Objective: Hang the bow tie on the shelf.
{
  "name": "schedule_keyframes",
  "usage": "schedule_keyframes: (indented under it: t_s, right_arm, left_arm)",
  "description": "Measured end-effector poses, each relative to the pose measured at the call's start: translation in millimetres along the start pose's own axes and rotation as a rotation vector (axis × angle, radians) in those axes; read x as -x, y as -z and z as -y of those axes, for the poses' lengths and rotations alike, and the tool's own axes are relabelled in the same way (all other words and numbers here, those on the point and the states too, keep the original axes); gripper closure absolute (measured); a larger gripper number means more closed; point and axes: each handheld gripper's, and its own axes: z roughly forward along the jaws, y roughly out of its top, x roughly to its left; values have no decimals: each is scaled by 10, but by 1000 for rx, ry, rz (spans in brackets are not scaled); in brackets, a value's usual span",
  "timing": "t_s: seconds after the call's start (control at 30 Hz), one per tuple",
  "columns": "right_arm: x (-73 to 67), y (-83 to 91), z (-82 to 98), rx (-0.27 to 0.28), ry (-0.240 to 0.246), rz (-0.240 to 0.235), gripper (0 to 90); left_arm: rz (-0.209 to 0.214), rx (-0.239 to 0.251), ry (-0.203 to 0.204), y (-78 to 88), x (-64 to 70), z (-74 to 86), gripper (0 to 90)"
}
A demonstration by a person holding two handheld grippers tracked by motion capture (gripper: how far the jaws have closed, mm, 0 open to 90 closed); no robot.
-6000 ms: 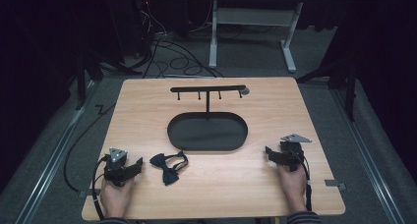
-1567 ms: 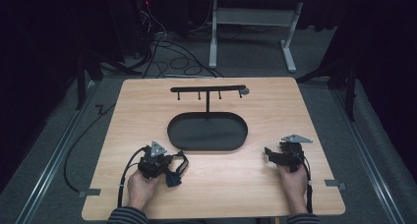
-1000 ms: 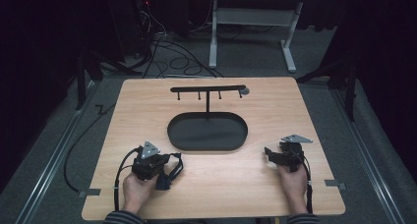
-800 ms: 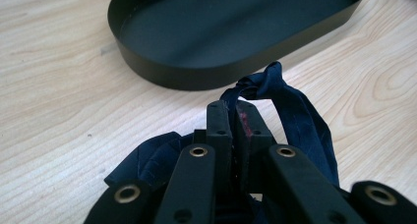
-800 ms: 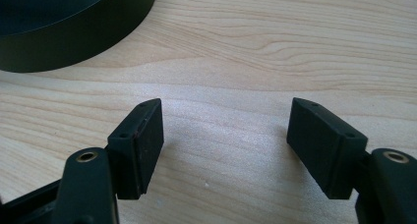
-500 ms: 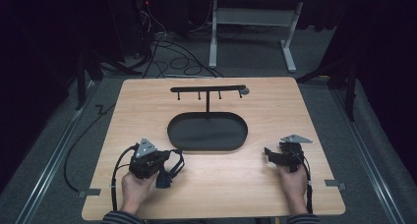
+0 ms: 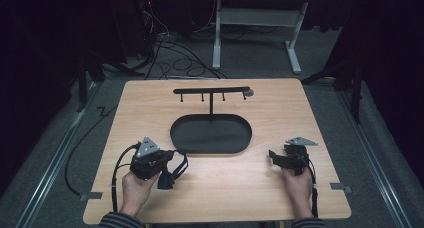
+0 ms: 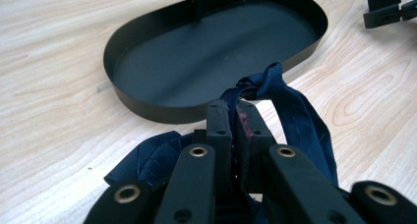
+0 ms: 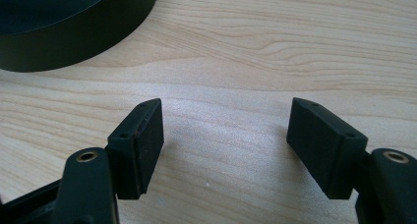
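L gripper (image 8: 231, 111) clamped on dark blue fabric strap (image 8: 295, 116), just in front of oval black tray (image 7: 211, 133) on counter (image 7: 260, 178). R gripper (image 9: 226, 135) jaws apart, nothing between, near tray's right end.

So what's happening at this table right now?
A person sits at a light wooden table with a two-jaw gripper in each hand. The left gripper is clamped shut on a dark navy fabric strap, holding it just in front of a black oval metal tray that has a T-shaped hanger stand rising from it. The right gripper rests near the tray, jaws wide apart with nothing between them.
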Motion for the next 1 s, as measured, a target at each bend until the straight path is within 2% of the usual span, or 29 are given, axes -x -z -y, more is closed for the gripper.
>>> schedule_keyframes:
  t_s: [0.13, 0.43, 0.6, 0.8, 1.0]
  right_arm:
    - [3, 1, 1, 1, 0, -3, 312]
    - [2, 1, 1, 1, 0, -3, 312]
    - [4, 1, 1, 1, -1, -4, 312]
    - [6, 2, 2, 2, -3, -6, 312]
    - [7, 3, 2, 2, -4, -7, 311]
  left_arm:
    - [9, 18, 11, 14, -5, -58, 855]
    - [19, 41, -1, 31, -23, -234, 856]
    - [12, 53, -5, 14, -42, -352, 856]
    - [-5, 53, -34, -6, -44, -485, 856]
    - [-9, 69, -38, -5, -62, -600, 856]
